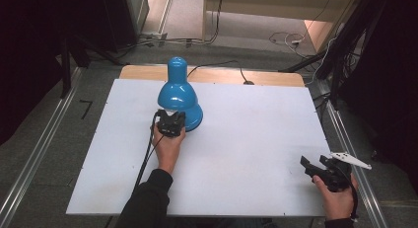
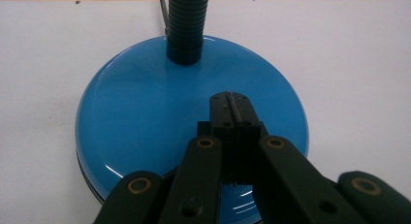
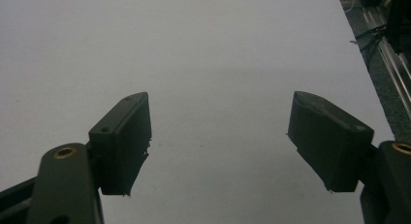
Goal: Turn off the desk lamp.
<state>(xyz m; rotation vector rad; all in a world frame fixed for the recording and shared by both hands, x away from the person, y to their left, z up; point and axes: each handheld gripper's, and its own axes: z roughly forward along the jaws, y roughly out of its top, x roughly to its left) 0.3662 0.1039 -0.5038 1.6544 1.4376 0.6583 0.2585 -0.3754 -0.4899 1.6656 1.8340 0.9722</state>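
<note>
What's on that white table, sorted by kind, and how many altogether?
Blue desk lamp: 1
Hand-held grippers: 2, the left gripper with fingers shut over the lamp's base, the right gripper open
Total: 3

The left gripper [image 1: 170,120] sits just left of the middle of the high view, its jaws pressed together and pointing toward the top of the frame. In the left gripper view [image 2: 231,107] the two pads meet at the centre. The left hand [image 1: 168,144] grips it from below, a dark sleeve running to the bottom edge. The right gripper [image 1: 315,164] rests at the lower right of the high view, held by the right hand [image 1: 339,198]. In the right gripper view [image 3: 220,136] its jaws stand wide apart.
</note>
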